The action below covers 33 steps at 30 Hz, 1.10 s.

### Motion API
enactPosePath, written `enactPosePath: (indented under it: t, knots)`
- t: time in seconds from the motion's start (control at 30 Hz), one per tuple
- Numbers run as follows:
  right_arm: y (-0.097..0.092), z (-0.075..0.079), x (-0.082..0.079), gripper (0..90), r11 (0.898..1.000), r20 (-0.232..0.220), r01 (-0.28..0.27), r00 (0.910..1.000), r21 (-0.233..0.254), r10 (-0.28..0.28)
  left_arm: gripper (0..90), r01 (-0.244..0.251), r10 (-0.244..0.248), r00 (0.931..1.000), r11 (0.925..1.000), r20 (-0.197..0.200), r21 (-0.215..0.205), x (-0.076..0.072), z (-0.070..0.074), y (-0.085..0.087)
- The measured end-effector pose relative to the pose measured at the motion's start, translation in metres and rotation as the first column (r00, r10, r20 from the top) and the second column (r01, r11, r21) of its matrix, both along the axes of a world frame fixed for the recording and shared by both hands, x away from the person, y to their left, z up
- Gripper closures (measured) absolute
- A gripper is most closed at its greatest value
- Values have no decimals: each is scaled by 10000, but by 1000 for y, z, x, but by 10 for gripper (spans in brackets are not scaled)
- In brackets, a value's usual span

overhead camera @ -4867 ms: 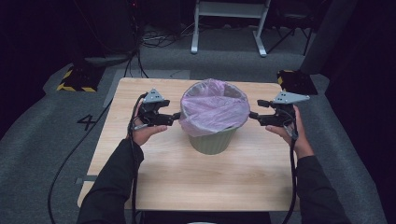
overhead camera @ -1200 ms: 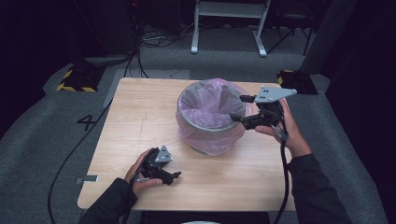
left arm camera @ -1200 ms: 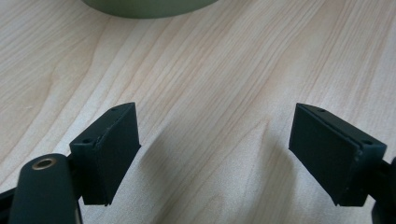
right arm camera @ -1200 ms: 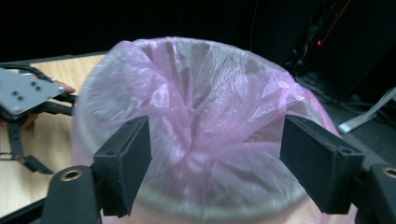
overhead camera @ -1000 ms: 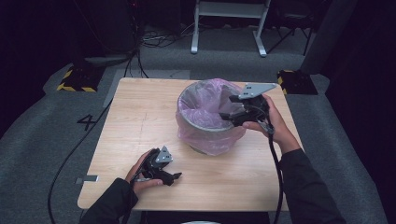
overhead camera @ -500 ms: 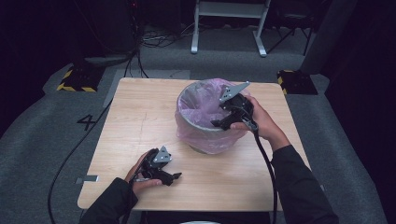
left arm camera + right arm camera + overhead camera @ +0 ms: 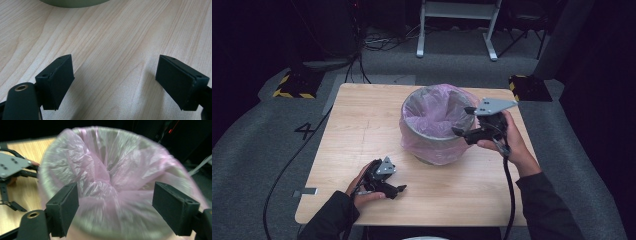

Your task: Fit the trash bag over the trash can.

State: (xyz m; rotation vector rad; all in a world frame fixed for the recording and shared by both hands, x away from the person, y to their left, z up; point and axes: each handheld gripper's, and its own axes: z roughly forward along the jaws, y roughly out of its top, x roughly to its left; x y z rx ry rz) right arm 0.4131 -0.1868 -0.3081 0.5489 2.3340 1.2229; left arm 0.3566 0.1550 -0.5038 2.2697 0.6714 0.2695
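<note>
A round bin point(image 7: 432, 150) lined with a pink plastic bag point(image 7: 432, 112) stands mid-table. The bag's edge is folded over the rim. My right gripper point(image 7: 461, 120) hovers at the bin's right rim, pointing left over it. Its jaws have just been opening, and in the right gripper view the right gripper point(image 7: 115, 212) stands open, its pads pressing on nothing, with the bag point(image 7: 110, 170) blurred ahead. My left gripper point(image 7: 395, 187) rests low near the table's front left, open over bare wood point(image 7: 115, 50), the left gripper point(image 7: 115, 82) holding nothing. The bin's green base point(image 7: 75, 2) lies just beyond.
The wooden table point(image 7: 357, 125) stands on grey carpet. A black cable point(image 7: 510, 195) hangs from the right gripper along the forearm. Behind the table are a white frame's legs point(image 7: 457, 30) and yellow-black striped blocks point(image 7: 292, 85). Bare wood lies left of the bin.
Five seconds ago both grippers were at the bin's rim; the left now rests by the front edge. Over the last second the right reached left over the bin, then drew back right.
</note>
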Motion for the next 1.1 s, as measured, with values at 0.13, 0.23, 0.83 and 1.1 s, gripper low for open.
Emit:
enactPosePath:
  t: [0.13, 0.23, 0.83, 1.1]
  knots:
    - [-24, -5, -22, 212, 9998, 262, 103, 9996, 141, -106, 145, -31, 31, 10000, 10000, 7, -21, -1, 0, 0]
    - [-41, -18, -35, 211, 9996, 300, 271, 9992, 109, -274, 144, -28, 28, 10000, 10000, 12, -18, -1, 0, 0]
    - [-117, -136, -56, 206, 9798, -1334, 1780, 9728, -909, -1891, 144, -37, 37, 10000, 10000, 10, -27, -1, 0, 0]
    - [-138, -177, -60, 200, 9717, -2270, 2087, 9466, -1105, -2291, 144, -34, 34, 10000, 10000, 10, -24, -1, 0, 0]
